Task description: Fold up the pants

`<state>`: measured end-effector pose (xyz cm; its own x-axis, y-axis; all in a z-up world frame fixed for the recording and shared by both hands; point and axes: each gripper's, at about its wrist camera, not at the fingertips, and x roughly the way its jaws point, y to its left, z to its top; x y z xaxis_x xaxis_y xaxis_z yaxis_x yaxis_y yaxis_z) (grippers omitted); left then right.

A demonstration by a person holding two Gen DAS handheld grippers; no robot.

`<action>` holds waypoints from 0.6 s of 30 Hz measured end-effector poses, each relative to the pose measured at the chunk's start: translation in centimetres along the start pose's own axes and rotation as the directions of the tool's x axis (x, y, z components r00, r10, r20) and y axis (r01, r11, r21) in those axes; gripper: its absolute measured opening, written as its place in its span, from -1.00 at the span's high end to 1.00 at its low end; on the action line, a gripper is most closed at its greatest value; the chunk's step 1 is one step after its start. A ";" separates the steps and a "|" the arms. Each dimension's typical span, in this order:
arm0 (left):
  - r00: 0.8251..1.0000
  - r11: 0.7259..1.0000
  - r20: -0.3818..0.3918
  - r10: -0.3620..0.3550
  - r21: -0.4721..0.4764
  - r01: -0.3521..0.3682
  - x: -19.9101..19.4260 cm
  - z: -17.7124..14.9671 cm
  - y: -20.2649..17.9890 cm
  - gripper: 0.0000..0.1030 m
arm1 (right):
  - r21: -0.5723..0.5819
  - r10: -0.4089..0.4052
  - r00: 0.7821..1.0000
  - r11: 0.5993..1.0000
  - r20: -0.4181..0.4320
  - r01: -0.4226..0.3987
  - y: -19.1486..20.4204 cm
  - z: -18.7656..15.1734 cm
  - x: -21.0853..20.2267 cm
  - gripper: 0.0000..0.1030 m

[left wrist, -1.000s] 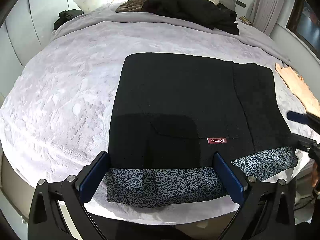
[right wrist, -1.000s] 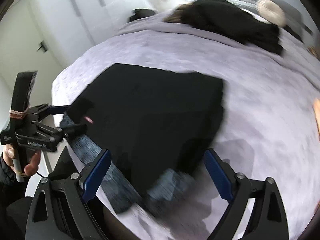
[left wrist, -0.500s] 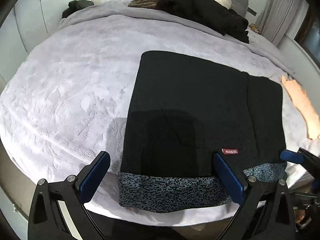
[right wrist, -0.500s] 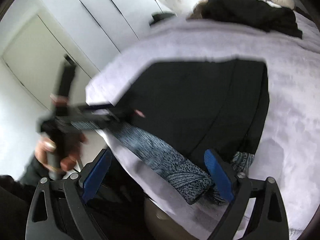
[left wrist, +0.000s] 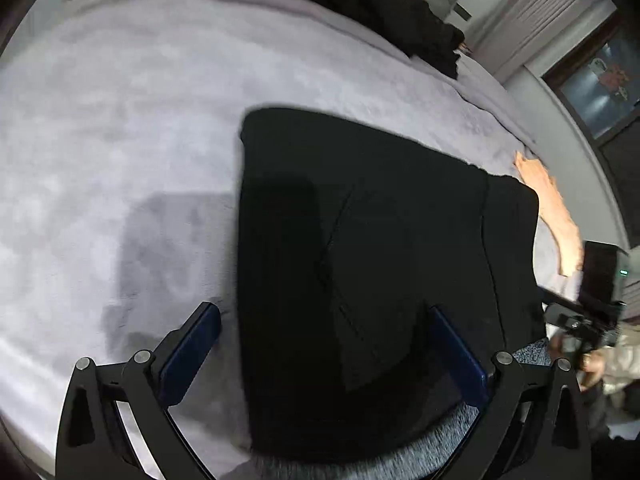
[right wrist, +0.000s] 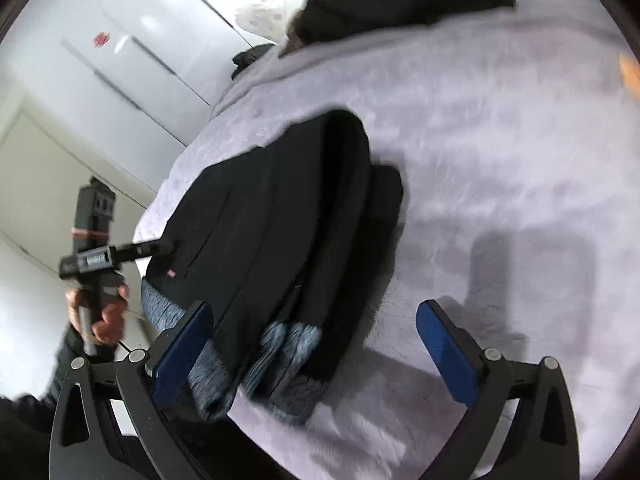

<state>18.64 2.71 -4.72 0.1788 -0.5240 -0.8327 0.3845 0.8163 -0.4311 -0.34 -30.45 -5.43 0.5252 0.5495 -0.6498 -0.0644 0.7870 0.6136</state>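
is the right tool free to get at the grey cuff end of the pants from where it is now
Probably yes. The right tool has its jaws opening wide with nothing gripped, and the grey cuff end of the pants lies just ahead between its fingers on the bed, with nothing covering it.

Black pants (left wrist: 360,260) with speckled grey lining on lilac bedspread (left wrist: 120,120).

Both views are smeared by motion. The pants (left wrist: 360,260) run off the near edge of the left wrist view, their grey lining cut off there. The small red label (right wrist: 171,274) is too blurred to read. The dark pile (left wrist: 372,4) at the bed's far end is cropped.
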 end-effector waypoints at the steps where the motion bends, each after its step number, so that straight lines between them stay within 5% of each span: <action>1: 1.000 1.000 -0.002 -0.021 -0.001 0.021 0.3 0.1 0.0 -1.00 | 0.003 0.020 1.000 1.000 -0.012 -0.020 0.0 0.0 0.8 -0.98; 9: 0.999 0.998 0.009 -0.045 0.042 0.045 2.3 0.7 -1.8 -1.00 | -0.116 0.025 0.999 0.993 -0.047 -0.030 2.7 1.1 5.8 -0.84; 13: 0.998 0.993 0.058 0.015 0.117 -0.021 1.0 0.4 -3.8 -0.53 | -0.118 0.048 0.998 0.992 -0.034 -0.051 2.8 0.6 4.3 -0.23; 18: 0.994 0.989 0.090 0.057 0.133 -0.069 -1.5 0.2 -5.6 -0.15 | -0.165 0.043 0.999 0.985 0.005 -0.042 4.3 0.2 2.6 -0.05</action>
<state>16.38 -1.12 -1.01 0.2808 -0.4964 -0.8214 0.4885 0.8106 -0.3228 0.92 -25.69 -4.33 0.5260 0.5816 -0.6205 -0.2257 0.7989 0.5575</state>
